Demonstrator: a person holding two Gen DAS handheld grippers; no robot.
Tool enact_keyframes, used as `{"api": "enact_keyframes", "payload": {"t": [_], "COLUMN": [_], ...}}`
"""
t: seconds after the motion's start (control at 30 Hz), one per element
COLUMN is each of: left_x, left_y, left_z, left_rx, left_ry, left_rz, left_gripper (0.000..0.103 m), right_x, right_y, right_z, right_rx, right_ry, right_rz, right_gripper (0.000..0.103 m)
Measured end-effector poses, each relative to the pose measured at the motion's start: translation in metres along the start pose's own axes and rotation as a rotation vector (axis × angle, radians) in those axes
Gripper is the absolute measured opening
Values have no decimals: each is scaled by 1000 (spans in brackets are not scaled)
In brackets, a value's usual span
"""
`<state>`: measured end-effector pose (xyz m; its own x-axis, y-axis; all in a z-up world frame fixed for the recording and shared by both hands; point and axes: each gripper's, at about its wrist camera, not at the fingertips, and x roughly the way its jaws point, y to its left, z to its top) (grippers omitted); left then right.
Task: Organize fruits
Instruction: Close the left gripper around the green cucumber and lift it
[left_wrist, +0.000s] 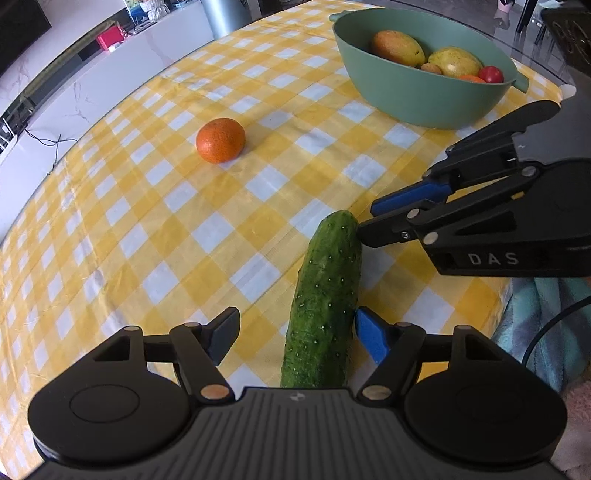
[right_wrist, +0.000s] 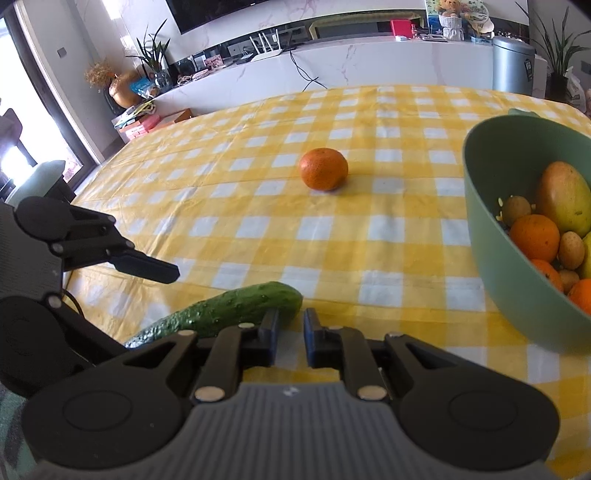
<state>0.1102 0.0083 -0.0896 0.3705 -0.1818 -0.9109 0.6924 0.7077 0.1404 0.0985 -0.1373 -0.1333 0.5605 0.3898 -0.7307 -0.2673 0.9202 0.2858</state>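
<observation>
Cucumber (left_wrist: 325, 299): lies lengthwise between wide-apart left gripper (left_wrist: 295, 334) jaws; right gripper (right_wrist: 290, 326) nearly closed, empty; centre fingers mid-length before clamping

Both wrist views look down, sharing the cucumber (left_wrist: 325, 299).

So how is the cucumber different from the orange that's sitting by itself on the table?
The cucumber is long, dark green and bumpy; the loose orange is round and orange, with finely dimpled skin. The cucumber lies between the open left gripper's fingers, with the nearly shut right gripper at its far end; the orange sits alone, away from both. Both rest on the yellow checked tablecloth, outside the green bowl.
</observation>
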Motion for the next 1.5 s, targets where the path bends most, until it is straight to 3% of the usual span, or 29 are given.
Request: {"api": "enact_keyframes", "payload": {"t": [0.2,0.4,0.47,0.57,0.77,1.03,1.3,1.5], "left_x": [10,13,13,12,8,0,9,26], "left_y": [0,-1,0,-2,-4,28,75,90], "left_z": [-1,-3,-2,-1,-5,-4,6,5], "left_rx": [-41,-127,-169,-193,-229,-404,-589,-656], "left_ry": [13,8,-1,-9,-56,-156,-196,-196], "left_rz": [-33,-38,-57,-67,-31,-19,-34,-36], "left_gripper": [80,73,60,52,47,46,44,44], "right_x": [0,0,0,1,2,1,20,41], "right_y": [-5,-7,-8,-10,-7,-4,2,7], "right_z": [-3,-5,-5,-5,-5,5,40,68], "right_rx": [13,22,25,38,27,16,-65,-155], "right_ry": [13,14,15,18,16,-11,-42,-123], "right_rz": [-5,-1,2,3,-16,-46,-94,-145], "right_gripper": [23,23,23,23,24,24,25,35]}}
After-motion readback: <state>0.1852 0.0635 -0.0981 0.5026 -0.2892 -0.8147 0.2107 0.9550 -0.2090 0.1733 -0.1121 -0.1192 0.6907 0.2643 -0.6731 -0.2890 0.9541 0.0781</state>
